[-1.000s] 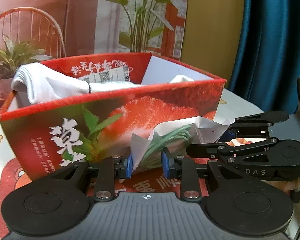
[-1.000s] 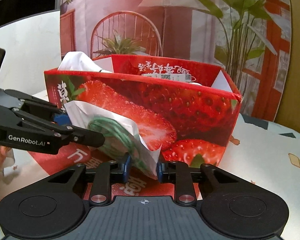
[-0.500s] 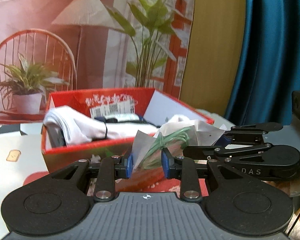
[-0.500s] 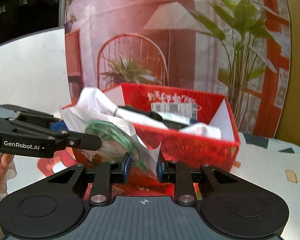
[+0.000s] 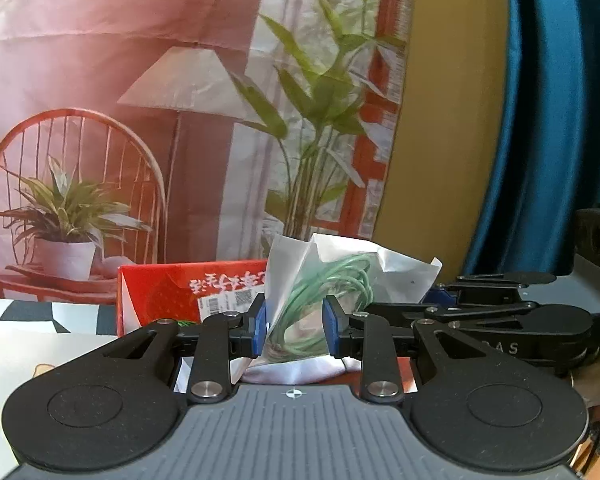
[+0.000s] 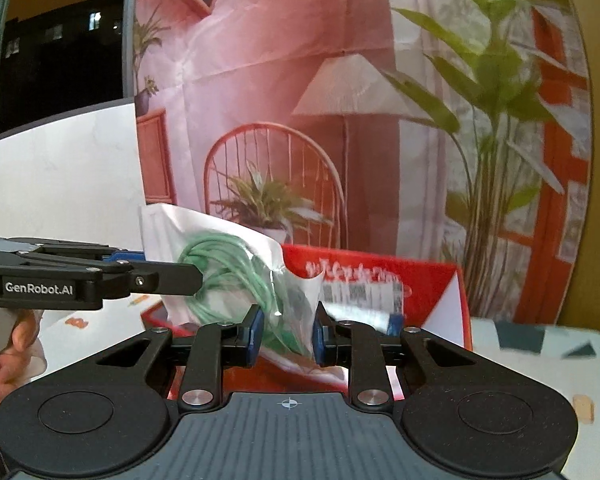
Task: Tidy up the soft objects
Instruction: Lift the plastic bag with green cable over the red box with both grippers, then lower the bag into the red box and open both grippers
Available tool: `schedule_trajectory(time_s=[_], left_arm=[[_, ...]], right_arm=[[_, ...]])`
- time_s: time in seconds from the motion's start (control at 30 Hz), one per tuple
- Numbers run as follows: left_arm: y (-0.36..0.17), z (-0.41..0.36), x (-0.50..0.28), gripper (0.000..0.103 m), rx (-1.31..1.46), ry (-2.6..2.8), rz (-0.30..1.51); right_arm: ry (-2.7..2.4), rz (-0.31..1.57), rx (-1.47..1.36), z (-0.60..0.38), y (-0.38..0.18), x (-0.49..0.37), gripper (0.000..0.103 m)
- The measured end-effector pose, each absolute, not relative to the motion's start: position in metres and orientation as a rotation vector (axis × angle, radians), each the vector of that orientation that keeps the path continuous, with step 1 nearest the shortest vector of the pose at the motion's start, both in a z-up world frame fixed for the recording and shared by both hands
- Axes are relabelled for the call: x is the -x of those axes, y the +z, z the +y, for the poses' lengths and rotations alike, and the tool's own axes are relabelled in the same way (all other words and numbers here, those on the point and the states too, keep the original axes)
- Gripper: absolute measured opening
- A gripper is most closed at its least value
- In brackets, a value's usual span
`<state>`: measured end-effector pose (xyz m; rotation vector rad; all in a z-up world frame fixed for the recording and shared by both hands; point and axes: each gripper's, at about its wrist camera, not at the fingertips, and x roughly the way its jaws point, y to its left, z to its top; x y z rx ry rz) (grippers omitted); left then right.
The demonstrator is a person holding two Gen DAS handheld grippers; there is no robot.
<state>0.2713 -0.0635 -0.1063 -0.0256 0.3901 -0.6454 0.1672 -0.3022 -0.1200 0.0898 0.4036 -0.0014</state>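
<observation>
Bag and both grippers have come up a good way: a second ago the clear packet with its green coiled cord sat low against the front of the strawberry box, and now it rides above the box's rim, with the box dropped to the bottom of both views. The left gripper is clamped narrow on one end of the packet, and the right gripper pinches the other end just as tightly, so the packet hangs stretched between the two. A hand shows at the edge of the right view, gripping the left tool's handle. Something white lies below the packet in the left view, probably cloth already in the box, though I can't see enough to be sure. With the rim cleared, what seems left is carrying the packet over the opening and lowering it in beside the other things.
</observation>
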Motion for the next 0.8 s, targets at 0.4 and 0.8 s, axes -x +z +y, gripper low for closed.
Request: schedule_trajectory(time_s=[0.4, 0.8], left_arm=[[-0.141, -0.067, -0.366, 0.03, 0.125, -0.577, 0.718], [-0.145, -0.084, -0.389, 0.057, 0.023, -0.513, 0.716]], right_arm=[[-0.069, 0.637, -0.27, -0.327, -0.155, -0.255, 0.023], [-0.201, 0.701, -0.364, -0.346, -0.178, -0.292, 0.027]])
